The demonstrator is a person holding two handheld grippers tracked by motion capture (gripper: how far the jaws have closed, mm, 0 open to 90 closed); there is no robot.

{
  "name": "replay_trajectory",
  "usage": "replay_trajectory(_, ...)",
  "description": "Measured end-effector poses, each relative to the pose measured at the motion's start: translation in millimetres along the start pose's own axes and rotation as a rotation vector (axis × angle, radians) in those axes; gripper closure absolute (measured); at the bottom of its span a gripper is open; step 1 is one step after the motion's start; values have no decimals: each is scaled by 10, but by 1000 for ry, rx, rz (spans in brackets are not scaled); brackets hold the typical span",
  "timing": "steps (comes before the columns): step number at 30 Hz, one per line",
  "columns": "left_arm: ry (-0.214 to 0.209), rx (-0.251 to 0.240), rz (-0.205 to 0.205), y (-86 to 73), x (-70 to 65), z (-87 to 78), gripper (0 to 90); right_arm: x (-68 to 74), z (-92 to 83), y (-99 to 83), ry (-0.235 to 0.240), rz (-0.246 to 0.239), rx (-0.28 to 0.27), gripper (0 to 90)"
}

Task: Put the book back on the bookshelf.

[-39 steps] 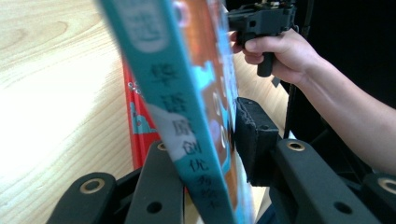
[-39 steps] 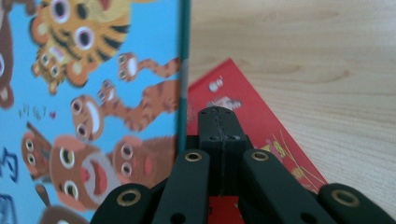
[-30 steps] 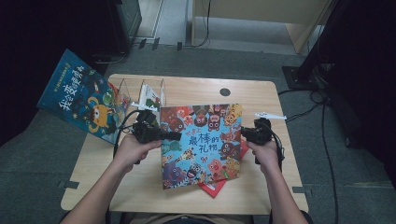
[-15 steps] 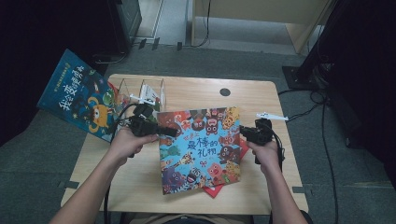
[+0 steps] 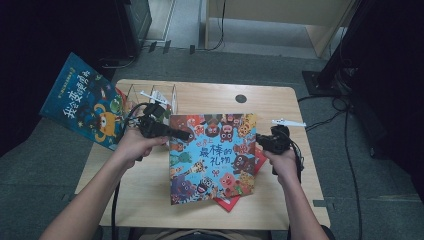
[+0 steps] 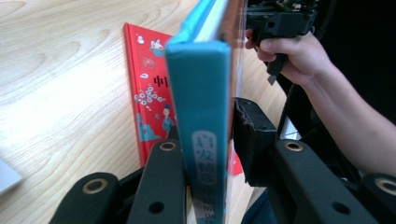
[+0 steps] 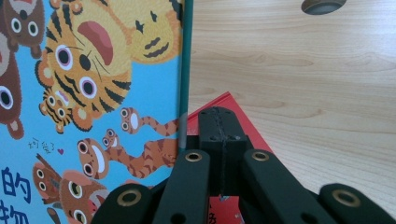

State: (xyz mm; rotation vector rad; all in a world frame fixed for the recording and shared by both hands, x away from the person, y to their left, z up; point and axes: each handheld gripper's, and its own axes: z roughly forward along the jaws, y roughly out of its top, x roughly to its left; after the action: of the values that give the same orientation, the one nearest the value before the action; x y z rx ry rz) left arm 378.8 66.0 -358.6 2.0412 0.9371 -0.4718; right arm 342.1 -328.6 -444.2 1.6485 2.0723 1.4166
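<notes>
A picture book (image 5: 212, 155) with cartoon animals on a blue cover hangs above the wooden table (image 5: 210, 97), tilted. My left gripper (image 5: 185, 135) is shut on its teal spine (image 6: 201, 93). Both pads press the covers, and the jaws have just closed a little further. My right gripper (image 5: 260, 142) is shut with nothing between its pads (image 7: 219, 126). It sits right beside the book's right edge (image 7: 184, 70). Under the held book, a red book (image 5: 227, 202) lies flat on the table. It shows beneath the spine (image 6: 149, 93) and beneath my right gripper's jaws (image 7: 229, 100).
A second blue book (image 5: 85, 102) leans out past the table's left edge, next to a clear rack (image 5: 150, 97). A small white object (image 5: 287, 122) lies at the right. A round cable hole (image 5: 241, 98) is near the far edge. Cables run over the floor at the right.
My left gripper has moved slightly up and away from the person with the book's spine edge, so the book has shifted a little. The right gripper has stayed put.
</notes>
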Motion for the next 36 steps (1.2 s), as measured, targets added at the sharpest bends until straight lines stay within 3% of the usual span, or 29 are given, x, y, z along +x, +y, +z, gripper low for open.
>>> replay_trajectory(2, 11, -17, 7, 6, -6, 1, 741, 3, -4, 37, -14, 1, 2, 900)
replay_trajectory(5, 18, -52, 51, 18, -35, -39, 739, 36, -39, 124, -27, -2, -14, 900)
replay_trajectory(9, 58, -69, 101, 12, -79, -78, 725, 98, -81, 228, -46, -41, -38, 900)
replay_trajectory(17, 50, -36, 84, -19, -38, -82, 704, 119, -68, 130, -32, -54, -71, 900)
replay_trajectory(20, -6, -51, 56, 24, -16, -135, 706, 134, -71, 119, 9, -36, -84, 900)
replay_trajectory(21, -2, -28, 71, 30, -30, -133, 712, 163, -64, 125, 13, -49, -87, 900)
replay_trajectory(22, -9, -3, 76, 29, -38, -121, 727, 197, -50, 134, -12, -68, -79, 900)
replay_trajectory(24, 19, 54, 69, 22, -46, -77, 740, 215, 4, 139, -47, -88, -39, 900)
replay_trajectory(27, -1, 77, 53, 14, 27, -71, 736, 186, 29, 114, -21, -75, -38, 900)
replay_trajectory(31, -12, 144, 31, 34, 60, -50, 738, 195, 41, 109, -19, -87, -20, 900)
replay_trajectory(36, -11, 189, 22, 55, 81, -35, 731, 208, 72, 114, -19, -83, -14, 900)
